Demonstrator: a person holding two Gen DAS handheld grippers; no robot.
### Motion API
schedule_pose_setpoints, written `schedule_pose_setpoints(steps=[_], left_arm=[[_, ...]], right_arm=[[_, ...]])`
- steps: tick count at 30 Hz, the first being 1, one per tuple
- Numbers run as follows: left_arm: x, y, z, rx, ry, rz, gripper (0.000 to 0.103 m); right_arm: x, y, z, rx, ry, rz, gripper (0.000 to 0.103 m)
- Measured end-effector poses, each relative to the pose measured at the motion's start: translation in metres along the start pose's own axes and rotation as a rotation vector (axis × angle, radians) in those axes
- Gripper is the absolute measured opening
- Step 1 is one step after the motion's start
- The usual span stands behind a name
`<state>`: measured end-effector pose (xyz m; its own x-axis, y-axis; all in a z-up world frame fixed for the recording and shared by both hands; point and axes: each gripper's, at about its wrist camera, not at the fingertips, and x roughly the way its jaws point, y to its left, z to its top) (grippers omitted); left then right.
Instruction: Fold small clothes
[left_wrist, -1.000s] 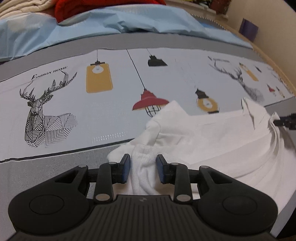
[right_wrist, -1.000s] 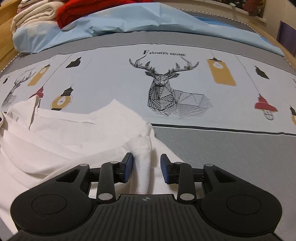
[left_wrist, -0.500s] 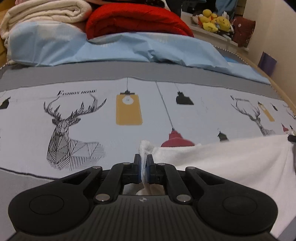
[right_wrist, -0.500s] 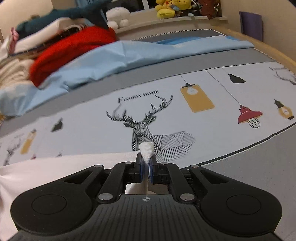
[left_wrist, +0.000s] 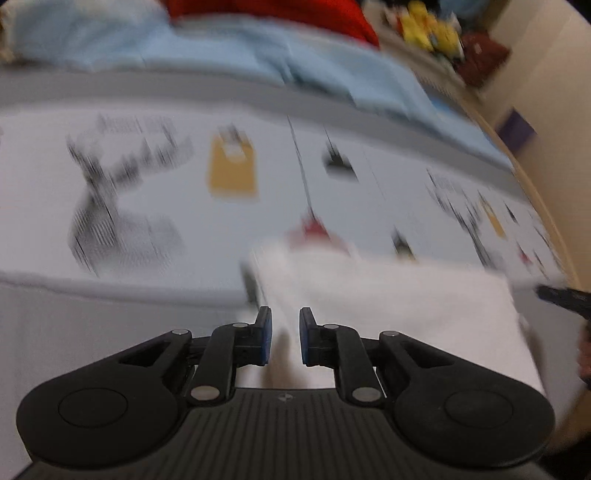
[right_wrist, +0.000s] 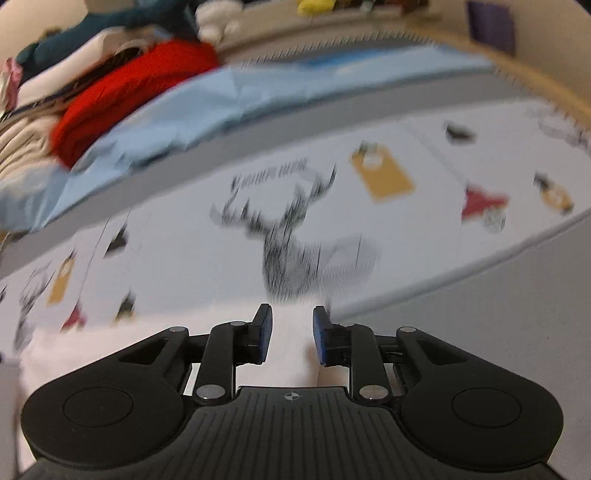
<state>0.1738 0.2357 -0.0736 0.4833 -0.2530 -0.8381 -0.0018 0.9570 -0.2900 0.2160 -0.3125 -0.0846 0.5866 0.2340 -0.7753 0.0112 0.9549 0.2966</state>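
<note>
Both of my views are smeared by motion. Under me lies a bed (left_wrist: 155, 314) with a printed sheet (right_wrist: 192, 266): pale panels with line-drawn deer, yellow and red hanging lamps, and grey bands between them. At the far end a light blue cover (right_wrist: 229, 99) lies crumpled, with a red blanket (right_wrist: 122, 99) and cream folded bedding (right_wrist: 22, 144) heaped behind it. Beyond that a ledge carries yellow soft toys (left_wrist: 428, 26). A beige wall (left_wrist: 554, 92) rises on one side, with a purple thing (right_wrist: 489, 24) against it. The light is warm and indoor.
</note>
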Motion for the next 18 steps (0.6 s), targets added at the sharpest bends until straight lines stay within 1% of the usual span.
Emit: schedule_pose_setpoints(steps=[1,3,5,6,8,11,13,18], left_arm=[[0.003,0.0,-0.007,0.015,0.059,-0.02,0.019],[0.009,-0.007,-0.027,0.083,0.168,-0.043,0.02],[0.013,-0.013,-0.046,0.14,0.234,-0.05,0.021],[0.014,-0.016,-0.055,0.162,0.26,-0.051,0.021],[0.016,-0.018,-0.069,0.192,0.288,-0.038,0.022],[0.016,-0.016,-0.082,0.201,0.313,-0.008,0.022],[0.013,-0.014,-0.089,0.196,0.317,0.006,0.022],[0.011,-0.012,-0.099,0.206,0.319,0.052,0.021]], right_arm=[[-0.004,-0.001,-0.008,-0.014,0.043,0.023,0.027],[-0.01,-0.001,-0.026,-0.077,0.112,0.051,0.029],[-0.016,0.0,-0.047,-0.149,0.172,0.057,0.035],[-0.019,0.0,-0.056,-0.176,0.2,0.057,0.036],[-0.024,0.0,-0.075,-0.227,0.257,0.049,0.038],[-0.031,-0.004,-0.095,-0.264,0.32,0.036,0.038],[-0.036,-0.003,-0.102,-0.275,0.336,0.036,0.039],[-0.04,0.003,-0.106,-0.302,0.366,0.031,0.04]])
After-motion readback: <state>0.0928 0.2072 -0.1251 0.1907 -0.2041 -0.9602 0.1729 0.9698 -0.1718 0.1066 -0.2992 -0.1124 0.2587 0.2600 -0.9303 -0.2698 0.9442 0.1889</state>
